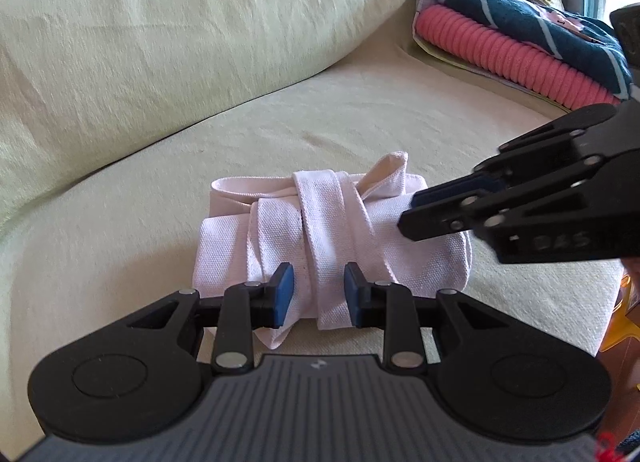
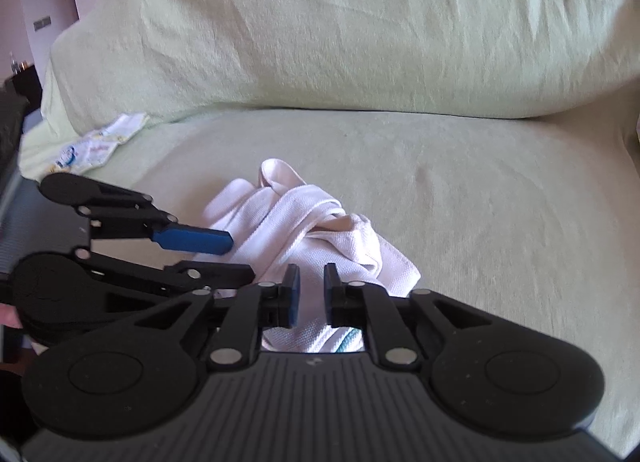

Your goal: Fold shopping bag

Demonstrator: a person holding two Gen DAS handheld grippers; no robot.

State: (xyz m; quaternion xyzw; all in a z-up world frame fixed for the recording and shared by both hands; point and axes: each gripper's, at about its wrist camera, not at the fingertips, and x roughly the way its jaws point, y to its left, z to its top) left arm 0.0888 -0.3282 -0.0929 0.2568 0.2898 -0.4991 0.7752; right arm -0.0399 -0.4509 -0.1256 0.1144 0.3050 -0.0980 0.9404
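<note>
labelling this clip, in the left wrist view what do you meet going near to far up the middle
left tongs open around a strap → folded white shopping bag bound with its straps → bare light green sofa seat → sofa back cushion

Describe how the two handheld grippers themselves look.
Both the left gripper and right gripper look alike: black linkage arms with silver pivot pins, round black discs on each side, a grey ribbed body, and blue pads lining the jaws. No cables or sleeves show.
</note>
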